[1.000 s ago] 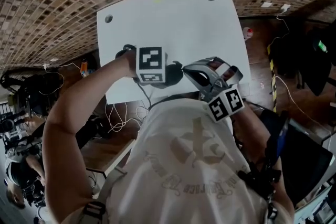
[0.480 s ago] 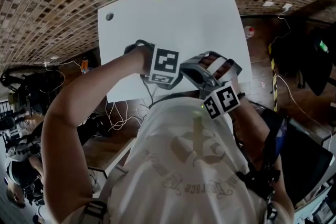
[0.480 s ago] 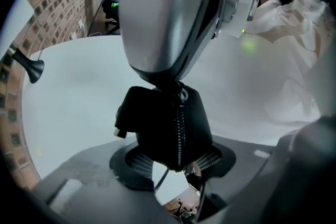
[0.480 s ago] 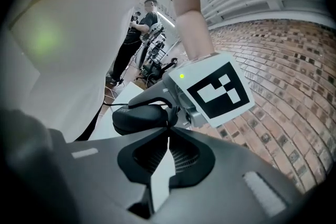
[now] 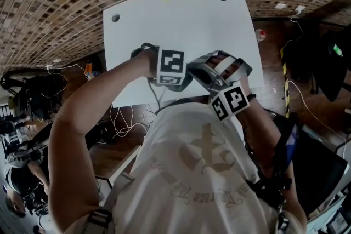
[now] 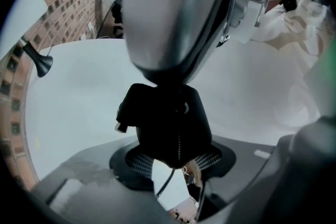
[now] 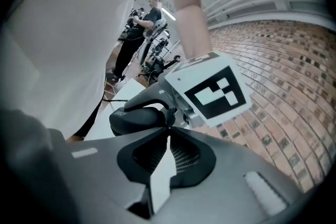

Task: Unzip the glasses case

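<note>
- L gripper (image 6: 170, 160): jaws clamped wide across the lower body of the black glasses case (image 6: 165, 118). Acts as a vise, so the case won't follow when the zip gets pulled.
- Case: upright betw both grippers, over near edge of white table (image 5: 181, 13), close to chest. Zip teeth face the L cam.
- R gripper (image 7: 168, 136): jaws pressed together at case's top end, prob on the zip pull, which is too small to confirm.
- Zip looks closed. IMO unzip not yet begun.
</note>
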`<action>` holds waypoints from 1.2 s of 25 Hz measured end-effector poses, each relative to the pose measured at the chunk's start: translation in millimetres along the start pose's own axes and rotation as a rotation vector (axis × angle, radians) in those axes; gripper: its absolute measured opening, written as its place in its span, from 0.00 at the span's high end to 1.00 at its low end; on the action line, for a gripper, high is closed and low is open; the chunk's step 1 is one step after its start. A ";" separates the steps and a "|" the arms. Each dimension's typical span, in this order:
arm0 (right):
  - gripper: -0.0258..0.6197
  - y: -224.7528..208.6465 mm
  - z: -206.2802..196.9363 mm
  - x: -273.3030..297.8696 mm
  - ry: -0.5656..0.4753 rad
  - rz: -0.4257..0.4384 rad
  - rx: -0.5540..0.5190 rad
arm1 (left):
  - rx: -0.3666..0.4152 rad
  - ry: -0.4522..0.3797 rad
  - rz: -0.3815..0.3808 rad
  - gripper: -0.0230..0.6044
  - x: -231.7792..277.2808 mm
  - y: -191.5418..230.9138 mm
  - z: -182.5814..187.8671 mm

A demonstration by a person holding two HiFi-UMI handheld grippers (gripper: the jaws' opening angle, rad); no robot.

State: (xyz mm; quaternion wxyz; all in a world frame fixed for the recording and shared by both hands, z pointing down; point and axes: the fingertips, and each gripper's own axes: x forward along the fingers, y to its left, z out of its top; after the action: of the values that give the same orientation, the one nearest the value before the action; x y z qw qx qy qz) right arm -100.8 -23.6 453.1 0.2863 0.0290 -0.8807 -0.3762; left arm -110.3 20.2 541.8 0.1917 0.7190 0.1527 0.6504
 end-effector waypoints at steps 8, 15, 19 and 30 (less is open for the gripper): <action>0.85 -27.9 -24.0 -22.2 -0.140 -0.020 0.479 | -0.088 -0.314 0.118 0.62 -24.8 16.1 16.8; 0.63 -13.9 -19.8 -24.0 -0.228 0.222 0.788 | -0.068 -0.355 0.234 0.61 -31.7 18.5 21.2; 0.52 -1.7 -4.8 -12.5 -0.249 0.310 0.823 | 0.005 -0.348 0.300 0.61 -32.0 19.5 33.9; 0.57 13.1 -2.9 10.0 -0.189 0.387 0.843 | -0.010 -0.314 0.344 0.60 -25.2 22.4 33.2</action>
State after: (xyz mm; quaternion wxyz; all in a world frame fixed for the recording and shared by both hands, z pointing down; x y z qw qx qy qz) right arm -105.5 -18.8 468.4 0.2331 -0.0561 -0.9680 0.0736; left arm -80.7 -13.9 527.6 0.1032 0.8258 -0.0070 0.5545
